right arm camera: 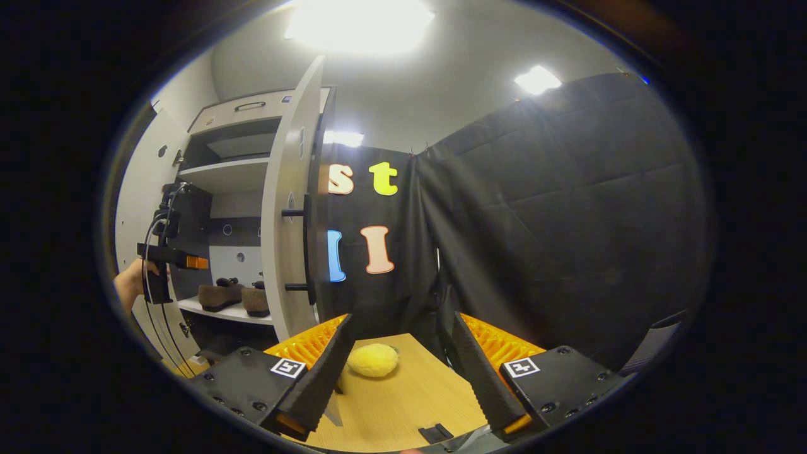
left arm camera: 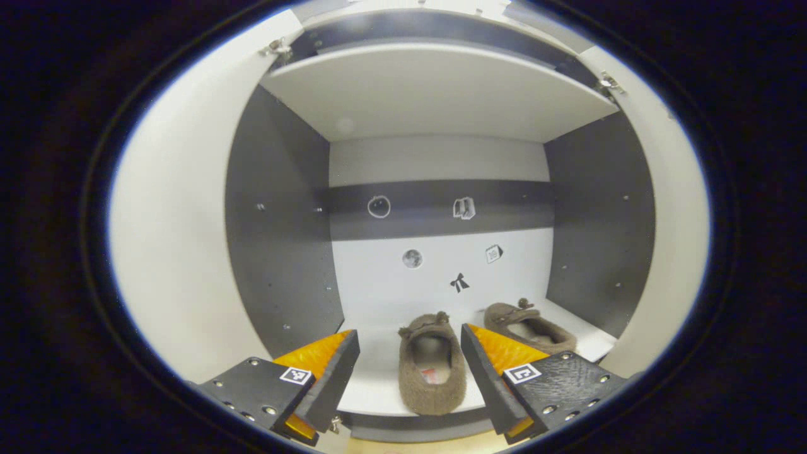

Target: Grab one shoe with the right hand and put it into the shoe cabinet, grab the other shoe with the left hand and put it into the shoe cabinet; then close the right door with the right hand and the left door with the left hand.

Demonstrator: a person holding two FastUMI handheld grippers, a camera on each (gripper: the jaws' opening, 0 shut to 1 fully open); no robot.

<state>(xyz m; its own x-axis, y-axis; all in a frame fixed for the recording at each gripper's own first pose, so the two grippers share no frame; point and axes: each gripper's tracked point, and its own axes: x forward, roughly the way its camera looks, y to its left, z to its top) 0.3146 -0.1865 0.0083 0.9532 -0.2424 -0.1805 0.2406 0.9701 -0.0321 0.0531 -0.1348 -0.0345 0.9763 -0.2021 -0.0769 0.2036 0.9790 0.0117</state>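
Observation:
Two brown fuzzy slippers rest on the lower shelf (left arm camera: 378,394) of the open shoe cabinet. One slipper (left arm camera: 432,372) lies heel toward me, just past my open left gripper (left arm camera: 410,369). The other slipper (left arm camera: 529,326) sits to its right, farther back. My right gripper (right arm camera: 400,362) stands open and holds nothing, out in front of the cabinet's right door (right arm camera: 287,221), which stands wide open edge-on with its bar handle (right arm camera: 307,243) facing me. The left door (left arm camera: 170,239) is open too. In the right gripper view both slippers (right arm camera: 220,294) show on the shelf, with the left gripper (right arm camera: 165,255) and a hand before them.
A yellow plush thing (right arm camera: 373,360) lies on a wooden surface (right arm camera: 403,403) below the right gripper. An upper shelf (left arm camera: 435,88) spans the cabinet above. Small stickers dot the cabinet's back wall (left arm camera: 441,265). Black cloth hangs behind and to the right.

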